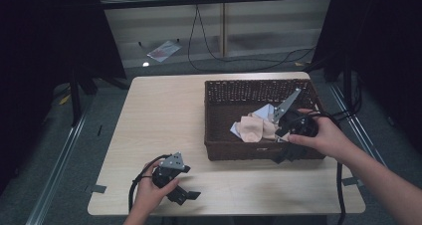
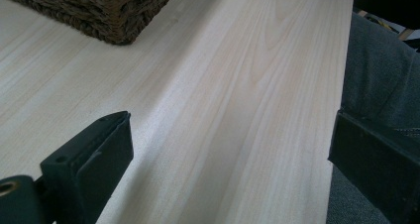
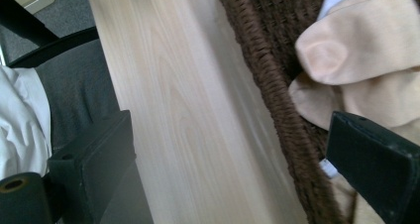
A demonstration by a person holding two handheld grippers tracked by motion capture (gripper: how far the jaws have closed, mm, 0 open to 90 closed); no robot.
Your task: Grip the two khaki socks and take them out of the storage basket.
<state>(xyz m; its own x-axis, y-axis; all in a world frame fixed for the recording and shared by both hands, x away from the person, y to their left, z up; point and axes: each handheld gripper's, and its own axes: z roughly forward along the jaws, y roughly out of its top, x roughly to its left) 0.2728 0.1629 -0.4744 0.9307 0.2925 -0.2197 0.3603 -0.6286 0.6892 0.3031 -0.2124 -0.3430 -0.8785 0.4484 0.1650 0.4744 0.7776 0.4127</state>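
At three o'clock on the table [image 1: 164,115], inside the basket [image 1: 219,93], lies a soft, light peach cloth [image 1: 255,127], best pinched at a raised fold by the right gripper [image 1: 287,153], jaws apart; the left gripper [image 1: 185,195] gapes idle.

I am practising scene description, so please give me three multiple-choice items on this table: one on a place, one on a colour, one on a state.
1. Where does the beige cloth lie?
A. in the wicker basket
B. on the bare table
C. on the floor

2. What colour is the basket?
A. white
B. dark brown
C. red

3. How are the left gripper jaws?
A. shut on cloth
B. open, empty
C. shut on the basket

Answers: 1 A, basket walls surround it; 2 B, its weave is dark brown; 3 B, bare table shows between the jaws.
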